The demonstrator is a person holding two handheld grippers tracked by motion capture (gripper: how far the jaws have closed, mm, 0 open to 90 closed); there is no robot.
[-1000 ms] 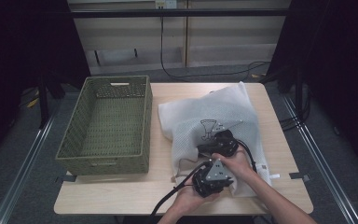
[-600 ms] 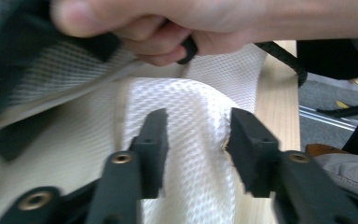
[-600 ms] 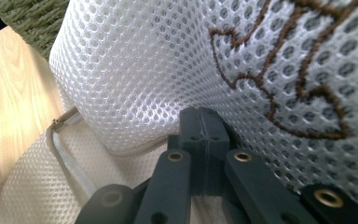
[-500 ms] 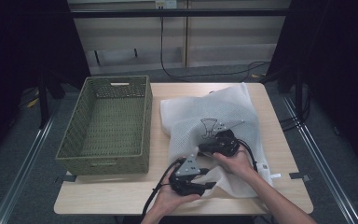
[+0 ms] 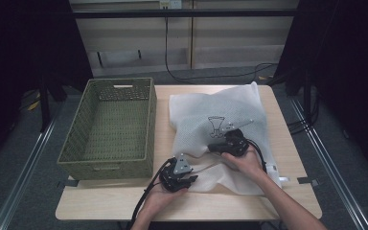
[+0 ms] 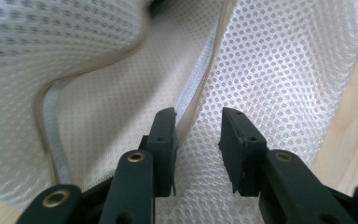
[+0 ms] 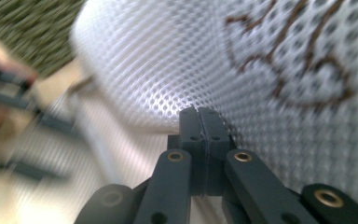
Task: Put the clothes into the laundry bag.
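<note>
Right gripper (image 7: pixel 200 112) pinches the mesh laundry bag (image 5: pixel 220 122); left gripper (image 6: pixel 198 135) jaws, just closing, straddle the zipper edge (image 6: pixel 200 70) unclamped — seat it between them first.

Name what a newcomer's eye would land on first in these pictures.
First comes the white mesh laundry bag with a brown printed emblem, spread over the right half of the wooden table. On it, the right gripper pinches a raised fold of mesh, while the left gripper stands with jaws apart at the bag's zipper near the front edge. To the left sits a green woven basket.
</note>
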